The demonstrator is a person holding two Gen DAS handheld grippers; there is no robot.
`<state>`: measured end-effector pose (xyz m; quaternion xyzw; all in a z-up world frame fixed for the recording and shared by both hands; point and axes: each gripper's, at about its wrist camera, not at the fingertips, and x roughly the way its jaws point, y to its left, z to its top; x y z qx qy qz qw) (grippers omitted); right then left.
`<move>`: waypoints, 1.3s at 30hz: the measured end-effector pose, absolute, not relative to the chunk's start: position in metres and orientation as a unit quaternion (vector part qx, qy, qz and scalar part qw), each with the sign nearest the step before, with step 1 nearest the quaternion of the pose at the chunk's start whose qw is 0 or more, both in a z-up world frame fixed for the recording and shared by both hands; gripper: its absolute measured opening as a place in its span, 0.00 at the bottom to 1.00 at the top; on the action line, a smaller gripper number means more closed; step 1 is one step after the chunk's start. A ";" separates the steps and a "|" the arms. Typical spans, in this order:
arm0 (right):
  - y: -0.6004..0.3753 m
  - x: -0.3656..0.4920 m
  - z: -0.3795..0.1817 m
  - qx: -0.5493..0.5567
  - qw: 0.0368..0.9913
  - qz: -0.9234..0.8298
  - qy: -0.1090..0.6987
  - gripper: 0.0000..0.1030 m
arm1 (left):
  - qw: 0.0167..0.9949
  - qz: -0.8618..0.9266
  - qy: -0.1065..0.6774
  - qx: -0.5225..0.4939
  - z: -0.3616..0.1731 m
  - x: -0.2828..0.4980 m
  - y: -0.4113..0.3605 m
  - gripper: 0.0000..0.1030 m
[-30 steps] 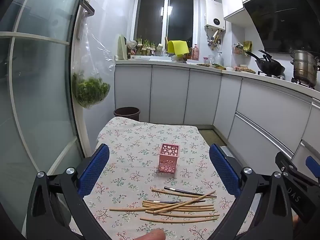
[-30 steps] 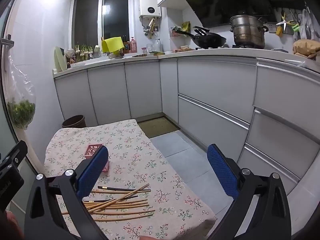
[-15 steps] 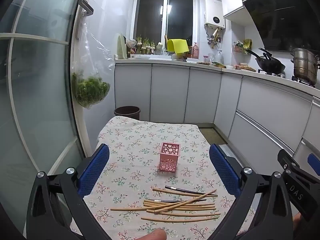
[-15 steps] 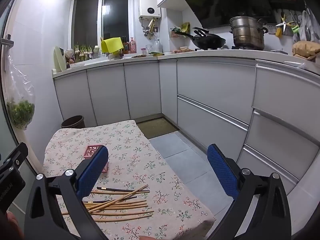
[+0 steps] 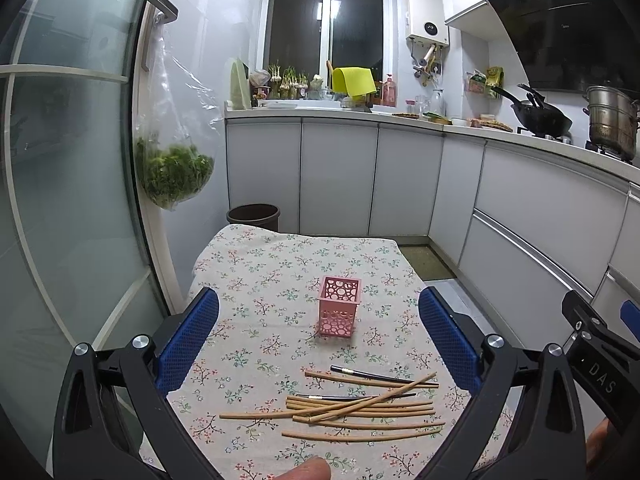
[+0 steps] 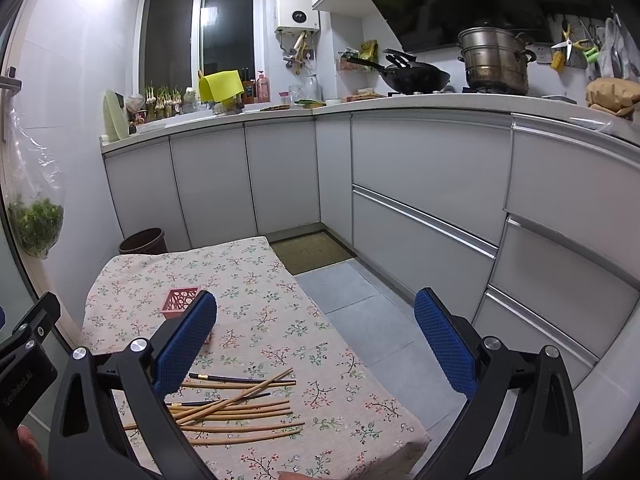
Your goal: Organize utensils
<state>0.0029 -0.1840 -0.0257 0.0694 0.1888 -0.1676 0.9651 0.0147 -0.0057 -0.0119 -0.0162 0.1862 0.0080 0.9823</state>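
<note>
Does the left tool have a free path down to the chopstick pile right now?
Probably yes. The left tool is open and holds nothing, the chopsticks lie loose on the tablecloth below it, and the pink holder stands apart, farther back.

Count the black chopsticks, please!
2 black chopsticks: one lies at the far edge of the wooden pile, nearest the pink basket; the other lies inside the pile, partly covered. More may hide.

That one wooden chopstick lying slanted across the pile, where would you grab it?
Grip the slanted wooden chopstick near its raised right end, from above, fingers either side of the shaft. It lies on top of the other wooden chopsticks, and that end sticks out clear of them, so probably nothing else gets pinched.
</note>
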 end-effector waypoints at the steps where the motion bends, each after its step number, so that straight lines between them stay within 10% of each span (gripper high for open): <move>1: -0.184 0.003 -0.026 0.069 0.965 -0.168 0.189 0.94 | 0.982 0.008 0.186 -0.016 -0.012 0.015 -0.006 0.93; 39: -0.184 -0.002 -0.017 0.061 0.966 -0.170 0.182 0.94 | 0.984 0.004 0.176 -0.020 -0.002 0.007 -0.005 0.93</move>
